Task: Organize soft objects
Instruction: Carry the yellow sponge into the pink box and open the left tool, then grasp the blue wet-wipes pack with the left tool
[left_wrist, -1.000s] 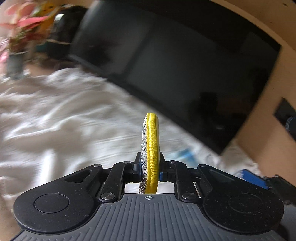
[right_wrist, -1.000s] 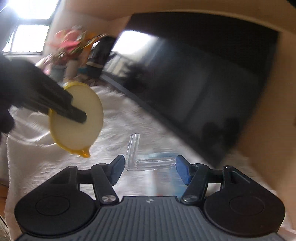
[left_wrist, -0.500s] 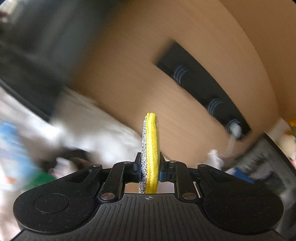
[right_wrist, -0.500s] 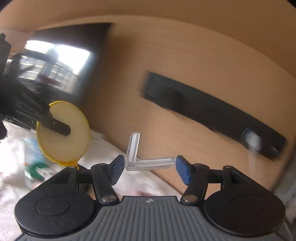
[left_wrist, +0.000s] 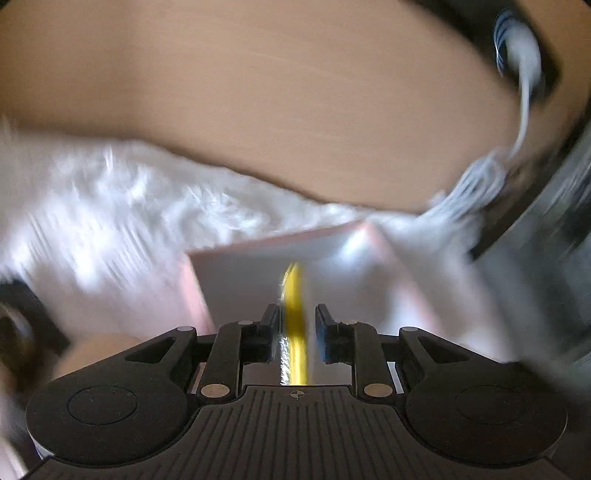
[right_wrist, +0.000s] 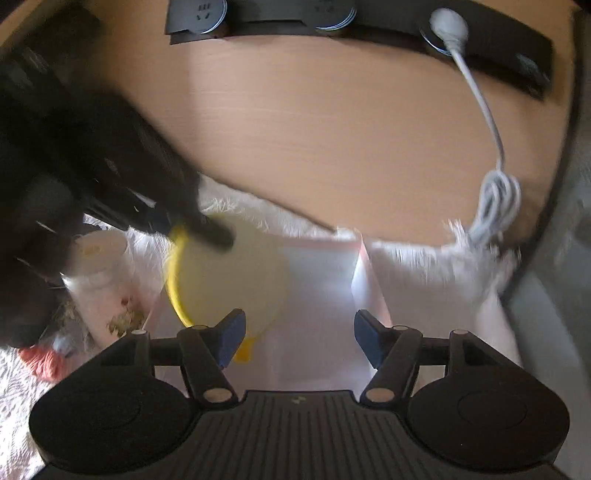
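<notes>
Your grippers have swung from the dark screen to the pink box (right_wrist: 325, 295), left gripper (left_wrist: 294, 328) jaws opening around the yellow scouring pad (left_wrist: 293, 295), right gripper (right_wrist: 299, 328) jaws opening, clear L-shaped piece gone from between them.

Both wrist cams look forward and down along their fingers, close over the pale box (left_wrist: 255, 273) (right_wrist: 321, 288). Right cam also catches the left gripper (right_wrist: 207, 230) at left. Shared: box, white fur cloth (left_wrist: 122, 206) (right_wrist: 413, 266), wood panel (left_wrist: 277, 99) (right_wrist: 332, 140), cable (left_wrist: 476, 181) (right_wrist: 495, 195).
</notes>
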